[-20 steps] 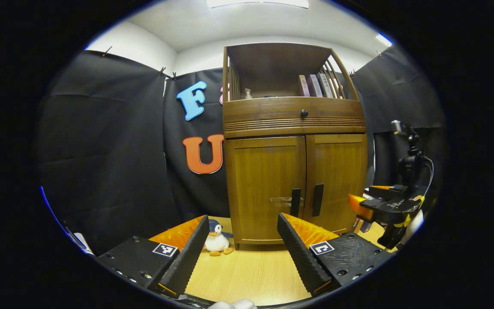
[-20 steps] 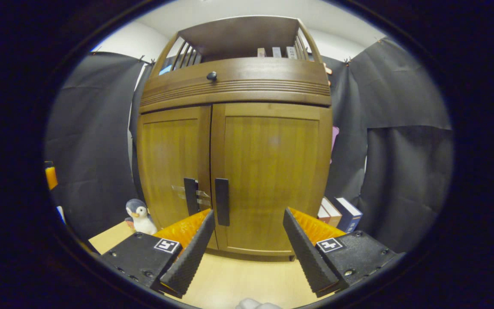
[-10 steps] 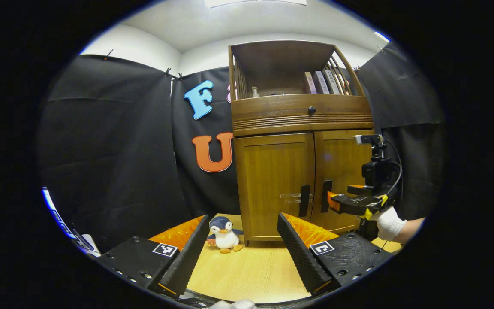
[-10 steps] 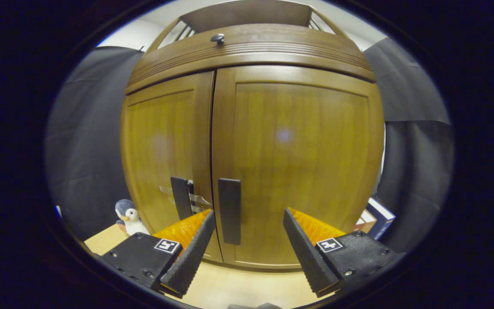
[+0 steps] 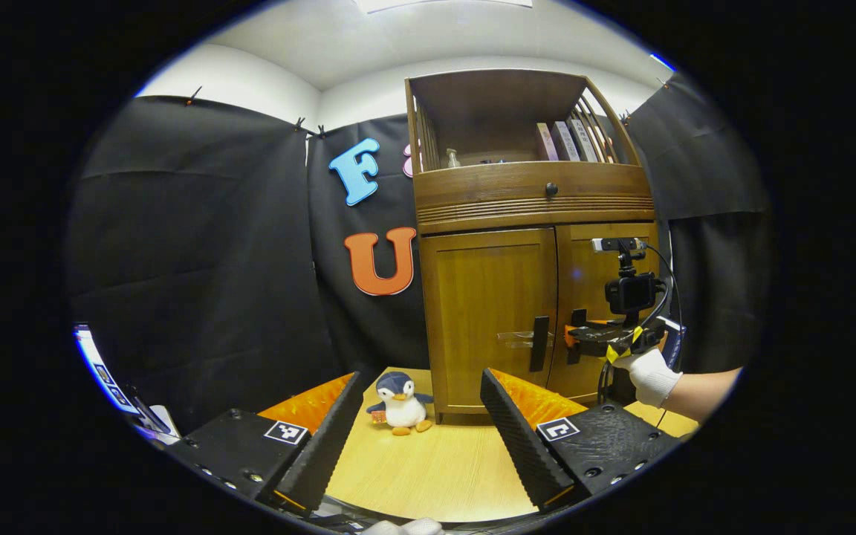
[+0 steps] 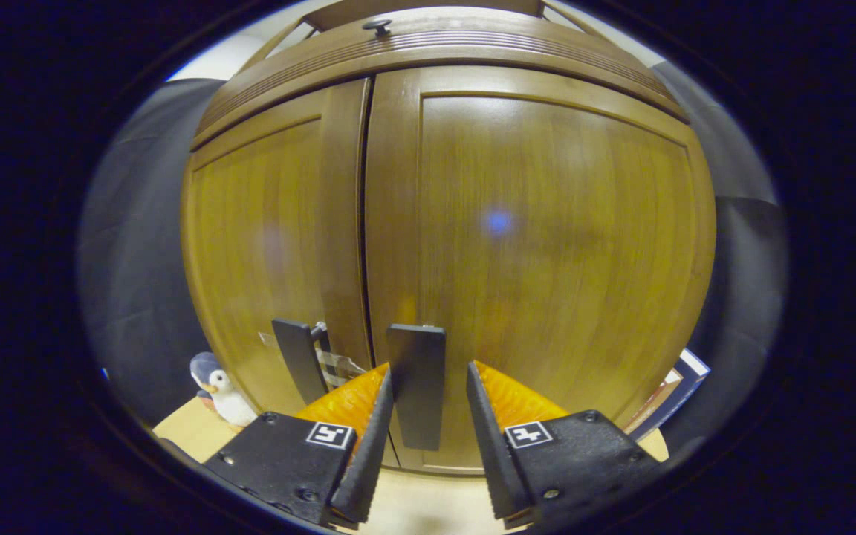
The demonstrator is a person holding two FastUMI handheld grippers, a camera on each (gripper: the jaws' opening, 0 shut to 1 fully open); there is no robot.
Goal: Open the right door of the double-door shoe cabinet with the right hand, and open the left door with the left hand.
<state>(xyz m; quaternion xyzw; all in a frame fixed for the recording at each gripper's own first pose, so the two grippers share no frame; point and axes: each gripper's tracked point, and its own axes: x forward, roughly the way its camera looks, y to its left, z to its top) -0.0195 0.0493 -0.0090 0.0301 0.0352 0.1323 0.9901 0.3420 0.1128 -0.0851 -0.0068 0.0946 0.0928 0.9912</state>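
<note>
Left gripper view: left gripper point(image 5: 422, 416) spread wide over the pale wooden tabletop point(image 5: 435, 475), holding nothing, well back from the brown wooden double-door shoe cabinet point(image 5: 536, 223) standing at the far edge; both doors shut, left door point(image 5: 491, 312) with a black bar handle point(image 5: 539, 343); small grey-and-white plush penguin point(image 5: 400, 392) on the table just beside the cabinet's left foot; black cloth walls all round, white ceiling above, books upright in the open top shelf point(image 5: 502, 119); right gripper point(image 5: 584, 342), held by a white-gloved hand point(image 5: 649, 375), sits at the right door's handle. Right gripper view: right gripper point(image 6: 428, 416) narrowed around the right door's point(image 6: 547, 253) black vertical handle point(image 6: 417, 386), fingers either side of it, contact can't be confirmed; door closed; penguin at lower left, books leaning at lower right point(image 6: 677, 383)
</note>
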